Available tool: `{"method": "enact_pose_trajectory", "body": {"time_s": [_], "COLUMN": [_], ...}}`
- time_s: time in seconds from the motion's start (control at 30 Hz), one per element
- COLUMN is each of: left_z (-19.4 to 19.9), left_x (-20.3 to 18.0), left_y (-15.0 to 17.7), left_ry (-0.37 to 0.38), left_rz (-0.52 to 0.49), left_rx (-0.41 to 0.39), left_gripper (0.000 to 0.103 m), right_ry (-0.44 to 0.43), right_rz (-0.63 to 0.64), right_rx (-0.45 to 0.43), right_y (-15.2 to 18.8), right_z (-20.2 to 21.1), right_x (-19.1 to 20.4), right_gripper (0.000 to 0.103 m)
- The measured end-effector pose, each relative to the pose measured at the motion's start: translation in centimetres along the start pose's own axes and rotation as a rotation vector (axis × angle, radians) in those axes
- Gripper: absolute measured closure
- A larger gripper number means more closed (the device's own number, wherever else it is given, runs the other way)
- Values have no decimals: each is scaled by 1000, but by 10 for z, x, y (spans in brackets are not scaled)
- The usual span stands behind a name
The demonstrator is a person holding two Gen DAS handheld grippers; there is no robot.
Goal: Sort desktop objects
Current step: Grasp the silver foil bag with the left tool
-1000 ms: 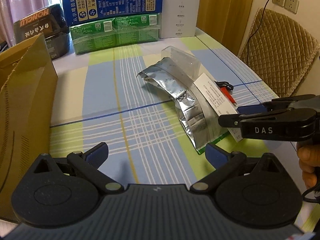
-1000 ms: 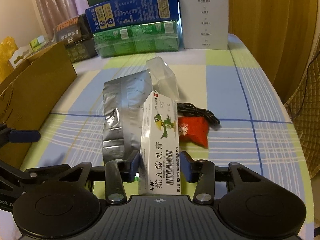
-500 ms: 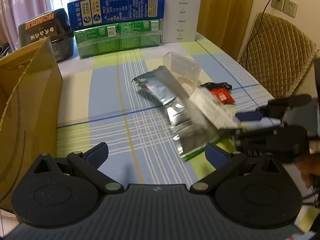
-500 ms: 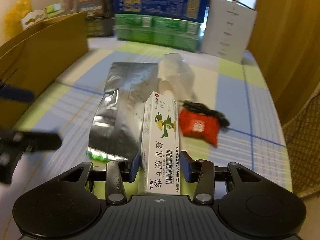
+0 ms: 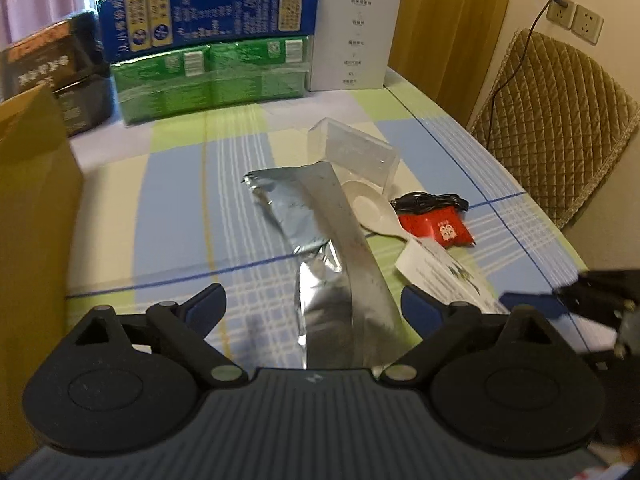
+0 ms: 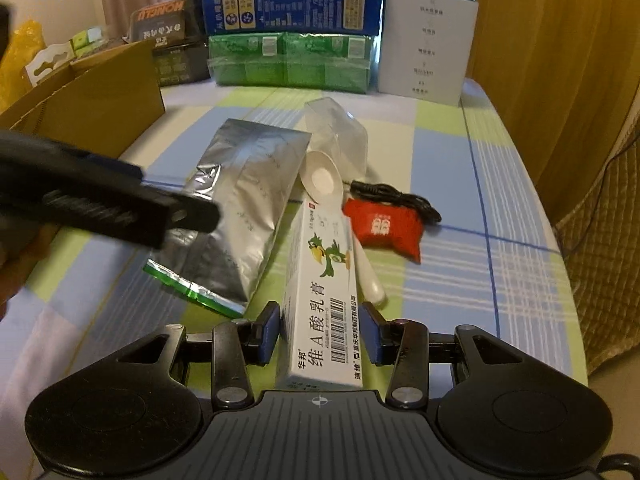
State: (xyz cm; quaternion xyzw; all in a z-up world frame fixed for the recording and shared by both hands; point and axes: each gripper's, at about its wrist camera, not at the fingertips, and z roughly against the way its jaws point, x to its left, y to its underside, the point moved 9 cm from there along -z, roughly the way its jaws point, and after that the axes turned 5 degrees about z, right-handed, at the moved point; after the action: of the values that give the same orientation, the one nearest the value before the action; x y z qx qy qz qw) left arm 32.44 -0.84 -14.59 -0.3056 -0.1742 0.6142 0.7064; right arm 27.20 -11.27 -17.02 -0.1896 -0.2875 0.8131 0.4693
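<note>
Two tools: right grips the ointment box (left spread, empty).

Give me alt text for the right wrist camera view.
The right gripper straddles a white ointment box on a plaid tablecloth, with a silver foil bag, white spoon and red packet nearby; the left gripper reaches in.
</note>
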Motion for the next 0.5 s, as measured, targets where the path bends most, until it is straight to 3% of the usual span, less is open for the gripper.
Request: {"method": "enact_pose_trajectory", "body": {"time_s": [0.1, 0.23, 0.5], "left_z": [-16, -33, -7], "left_x": [-4, -6, -9], "left_y": [-3, -5, 17], "left_ry": [28, 49, 65], "left_rz": [11, 30, -12], "left_rx": [28, 65, 133], "left_gripper": [23, 55, 66], "right_ry": [-12, -10, -1], "right_rz": [-24, -31, -56], "right_rx": [-1, 1, 16], "right_y": [2, 3, 15], "right_z": [-1, -2, 11], "right_x": [-3, -3, 2], "right_gripper": [63, 63, 63]}}
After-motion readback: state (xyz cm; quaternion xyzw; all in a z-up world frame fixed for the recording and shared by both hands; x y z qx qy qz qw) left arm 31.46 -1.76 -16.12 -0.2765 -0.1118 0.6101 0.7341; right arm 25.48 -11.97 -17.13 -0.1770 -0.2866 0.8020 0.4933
